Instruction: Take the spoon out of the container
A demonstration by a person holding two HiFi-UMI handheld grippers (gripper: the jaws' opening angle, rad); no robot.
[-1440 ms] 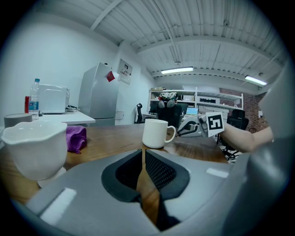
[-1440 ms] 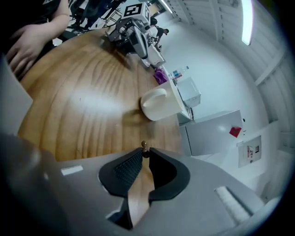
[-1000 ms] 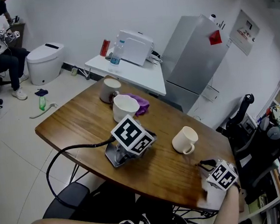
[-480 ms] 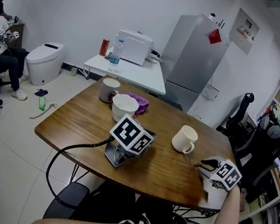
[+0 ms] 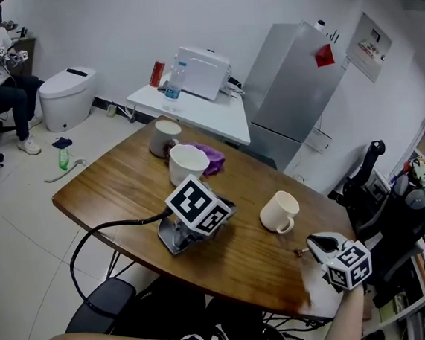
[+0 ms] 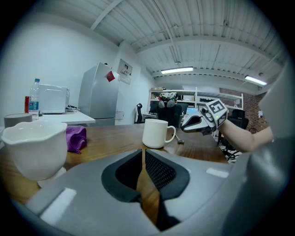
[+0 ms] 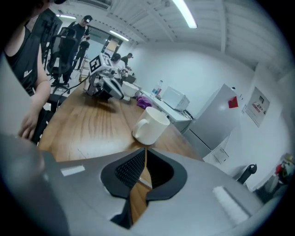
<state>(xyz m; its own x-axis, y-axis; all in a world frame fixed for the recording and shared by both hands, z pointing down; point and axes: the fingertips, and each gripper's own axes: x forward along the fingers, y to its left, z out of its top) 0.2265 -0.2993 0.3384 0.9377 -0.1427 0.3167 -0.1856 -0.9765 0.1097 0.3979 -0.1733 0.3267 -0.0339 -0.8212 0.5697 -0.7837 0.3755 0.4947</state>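
A white mug (image 5: 280, 211) stands on the wooden table (image 5: 117, 186), also shown in the left gripper view (image 6: 156, 133) and the right gripper view (image 7: 151, 125). A small spoon (image 5: 299, 252) lies on the table just right of the mug (image 6: 179, 141). My right gripper (image 5: 314, 242) hovers a little above and to the right of the spoon, jaws shut and holding nothing (image 7: 145, 154). My left gripper (image 5: 227, 207) rests on the table left of the mug, shut and empty (image 6: 144, 154).
A white bowl (image 5: 189, 162), a purple cloth (image 5: 215, 154) and a second cup (image 5: 166, 136) sit at the table's far side. A black cable (image 5: 92, 237) trails off the near edge. A grey fridge (image 5: 294, 90) and a white side table (image 5: 191, 108) stand behind.
My right gripper has drawn back slightly to the right, and the spoon now lies apart from its tips on the table. The left gripper has not moved.
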